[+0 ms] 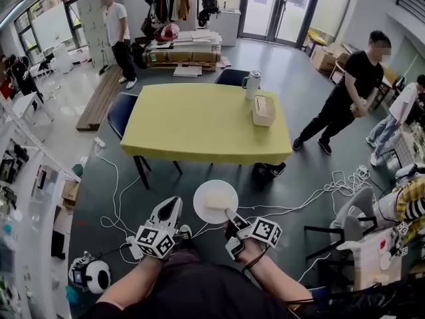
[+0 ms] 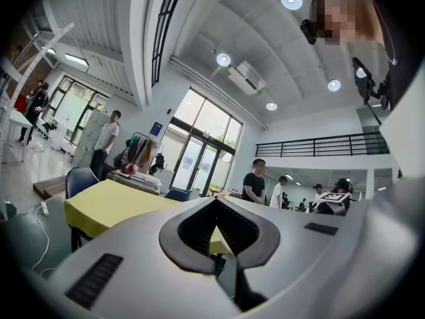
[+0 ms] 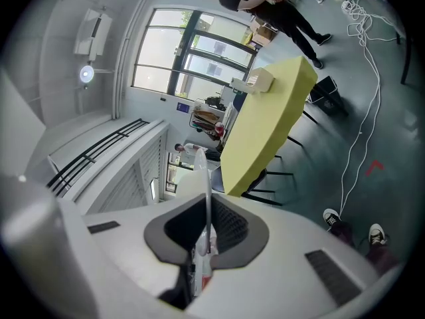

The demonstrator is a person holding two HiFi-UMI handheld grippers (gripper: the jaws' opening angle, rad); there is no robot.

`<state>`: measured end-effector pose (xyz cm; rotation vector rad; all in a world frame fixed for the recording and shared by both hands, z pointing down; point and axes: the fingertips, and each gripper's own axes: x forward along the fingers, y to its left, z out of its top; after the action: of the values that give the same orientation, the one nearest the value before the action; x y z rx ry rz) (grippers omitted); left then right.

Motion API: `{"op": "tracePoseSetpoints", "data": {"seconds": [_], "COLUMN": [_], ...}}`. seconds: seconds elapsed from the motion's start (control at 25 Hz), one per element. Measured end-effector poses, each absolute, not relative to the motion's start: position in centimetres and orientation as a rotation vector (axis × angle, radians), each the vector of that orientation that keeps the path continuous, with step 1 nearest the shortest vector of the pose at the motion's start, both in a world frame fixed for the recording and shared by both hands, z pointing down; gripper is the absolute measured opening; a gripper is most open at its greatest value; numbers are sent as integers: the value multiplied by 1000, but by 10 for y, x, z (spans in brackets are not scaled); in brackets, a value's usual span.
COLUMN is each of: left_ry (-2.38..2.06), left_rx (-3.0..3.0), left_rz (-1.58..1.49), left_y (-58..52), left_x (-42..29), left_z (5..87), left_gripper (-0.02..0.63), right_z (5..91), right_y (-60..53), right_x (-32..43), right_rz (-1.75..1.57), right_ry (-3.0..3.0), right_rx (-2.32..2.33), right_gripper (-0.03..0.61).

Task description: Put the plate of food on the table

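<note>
The right hand-held gripper [image 1: 230, 216] is clamped on the near rim of a white plate [image 1: 214, 200], holding it level above the floor, short of the yellow tabletop [image 1: 199, 121]. Its own view shows the plate edge-on between its jaws. The left hand-held gripper [image 1: 167, 211] hangs beside it, jaws together and holding nothing. A basket [image 1: 263, 109] and a lidded jug [image 1: 252, 84] stand near the tabletop's far right corner.

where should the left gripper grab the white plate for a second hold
Take the thin rim on the plate's near-left edge, coming in level from the left gripper's side, one jaw above, one below. It is flat and shallow, so only the rim offers purchase; the right gripper pinches the near-right rim.
</note>
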<state>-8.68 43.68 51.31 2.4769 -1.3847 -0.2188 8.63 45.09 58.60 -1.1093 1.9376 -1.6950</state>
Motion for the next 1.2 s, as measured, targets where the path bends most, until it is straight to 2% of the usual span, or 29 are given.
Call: {"op": "tracePoseSetpoints", "data": {"seconds": [1.2], "left_ry": [-1231], "left_rx": [2503], "left_rz": [-242], "left_y": [220], "left_x": [-153], "left_z": [505], "left_gripper": [8], "right_z": [571], "right_y": [261], "right_x": [10], "right_rz": [-1670], "right_ry": [1892], "right_rx": [-1165], "right_gripper": [25]}}
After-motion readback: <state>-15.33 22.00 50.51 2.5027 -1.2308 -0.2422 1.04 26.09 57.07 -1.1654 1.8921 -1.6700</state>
